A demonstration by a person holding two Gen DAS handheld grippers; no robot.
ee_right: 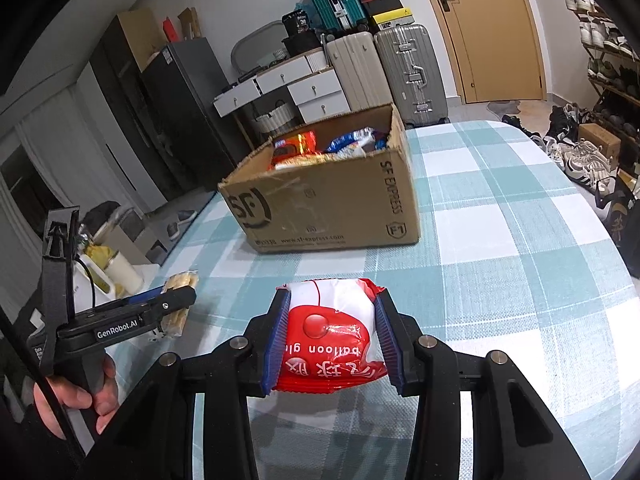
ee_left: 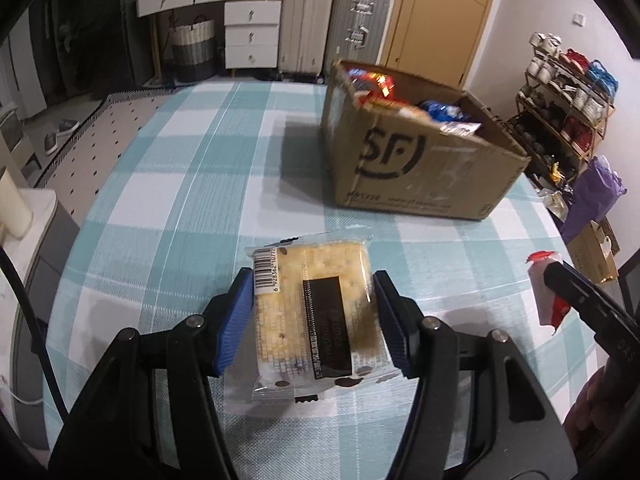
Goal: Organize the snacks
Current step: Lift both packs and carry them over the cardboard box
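Observation:
My left gripper [ee_left: 313, 280] is shut on a clear-wrapped cracker pack [ee_left: 316, 312] with a barcode and a black label, held above the checked tablecloth [ee_left: 180, 184]. In the right wrist view my right gripper [ee_right: 331, 300] is shut on a red and white packet [ee_right: 332, 332] printed "balloon". An open cardboard box [ee_left: 416, 160] marked SF stands beyond both, with several snack bags [ee_right: 320, 146] inside. The right gripper with its red and white packet [ee_left: 546, 292] shows at the right edge of the left wrist view. The left gripper and cracker pack [ee_right: 180, 304] appear at the left of the right wrist view, a hand below.
The cardboard box [ee_right: 328, 200] sits toward the table's far side. Suitcases [ee_left: 332, 24], white drawers [ee_left: 250, 36] and a wooden door [ee_left: 444, 16] stand behind the table. A shoe rack [ee_left: 560, 108] is to the right. A black cable [ee_left: 28, 312] hangs at the table's left edge.

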